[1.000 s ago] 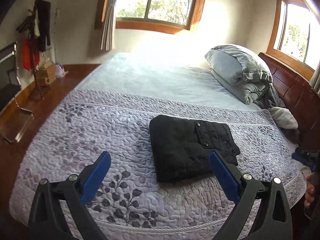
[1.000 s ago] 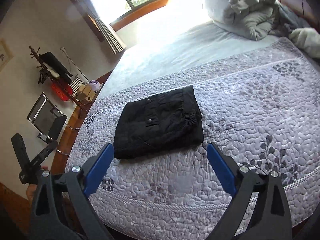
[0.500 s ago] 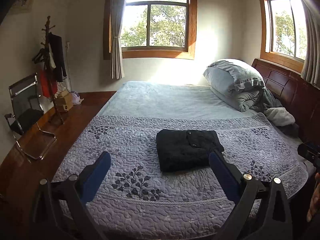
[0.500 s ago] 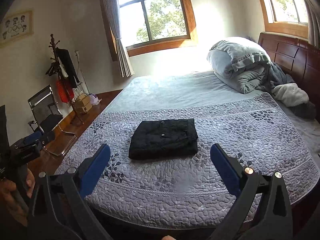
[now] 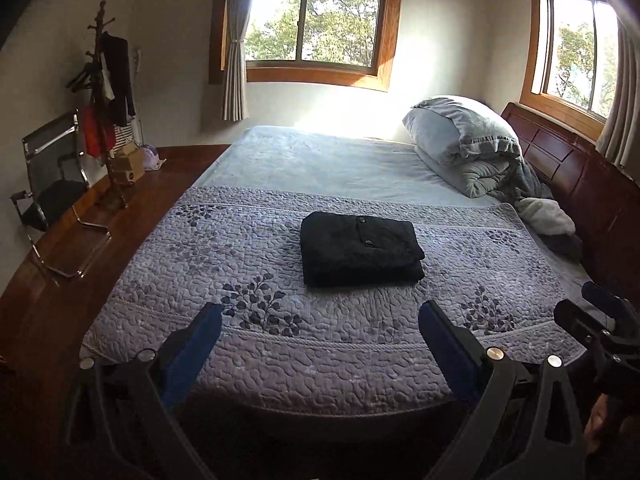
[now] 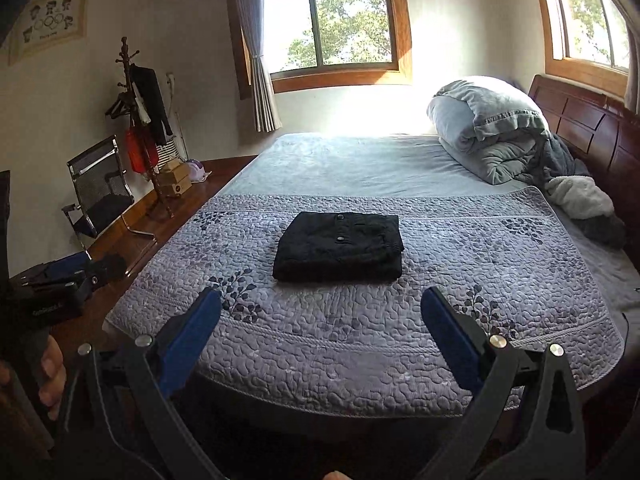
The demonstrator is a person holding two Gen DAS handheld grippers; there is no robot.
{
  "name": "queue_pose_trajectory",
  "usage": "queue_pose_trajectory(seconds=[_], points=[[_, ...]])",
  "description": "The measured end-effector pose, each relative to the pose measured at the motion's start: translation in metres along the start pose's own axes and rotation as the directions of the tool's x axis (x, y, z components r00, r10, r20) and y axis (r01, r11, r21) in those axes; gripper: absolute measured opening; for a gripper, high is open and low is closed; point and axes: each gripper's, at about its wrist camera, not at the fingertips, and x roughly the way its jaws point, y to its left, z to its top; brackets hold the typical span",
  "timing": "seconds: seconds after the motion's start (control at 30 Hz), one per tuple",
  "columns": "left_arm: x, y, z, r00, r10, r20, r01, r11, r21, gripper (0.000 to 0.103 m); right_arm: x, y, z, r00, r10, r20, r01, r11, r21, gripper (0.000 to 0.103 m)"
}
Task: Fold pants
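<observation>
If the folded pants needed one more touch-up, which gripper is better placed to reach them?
Neither clearly. The pants lie folded on the quilt, and the left gripper and right gripper are both open, empty and held back at the bed's near edge.

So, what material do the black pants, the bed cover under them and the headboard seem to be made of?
Black pants: thick matte woven fabric, perhaps cotton twill; they take no shine and carry snap buttons.
Bed cover: quilted grey-lilac textile, shown by its stitched pebble pattern and printed leaves.
Headboard: dark reddish wood with a glossy finish; its panels reflect the window light.
</observation>
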Motion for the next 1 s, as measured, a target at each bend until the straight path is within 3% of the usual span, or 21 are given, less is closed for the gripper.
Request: queue_pose_trajectory(seconds=[0.27, 0.47, 0.6, 1.0], points=[[-0.017, 0.002, -0.004, 0.997, -0.075, 0.034, 0.076, 0.997, -0.02, 0.099, 0.002, 0.007, -0.002, 1.0, -0.013, -0.019, 0.013, 1.0, -0.001, 0.1], [-0.014, 0.001, -0.001, 0.998, -0.059, 0.031, 0.059, 0.998, -0.007, 0.099, 0.005, 0.01, 0.001, 0.998, -0.057, -0.003, 0.057, 0.998, -0.031, 0.1], [-0.007, 0.001, 0.001, 0.996, -0.09, 0.011, 0.091, 0.996, -0.021, 0.099, 0.01, 0.01, 0.002, 0.999, -0.05, -0.007, 0.049, 0.998, -0.031, 0.1], [0.009, -0.006, 0.006, 0.996, -0.09, -0.014, 0.09, 0.996, -0.015, 0.099, 0.018, 0.008, 0.0, 0.999, -0.048, -0.011, 0.047, 0.998, -0.029, 0.1]])
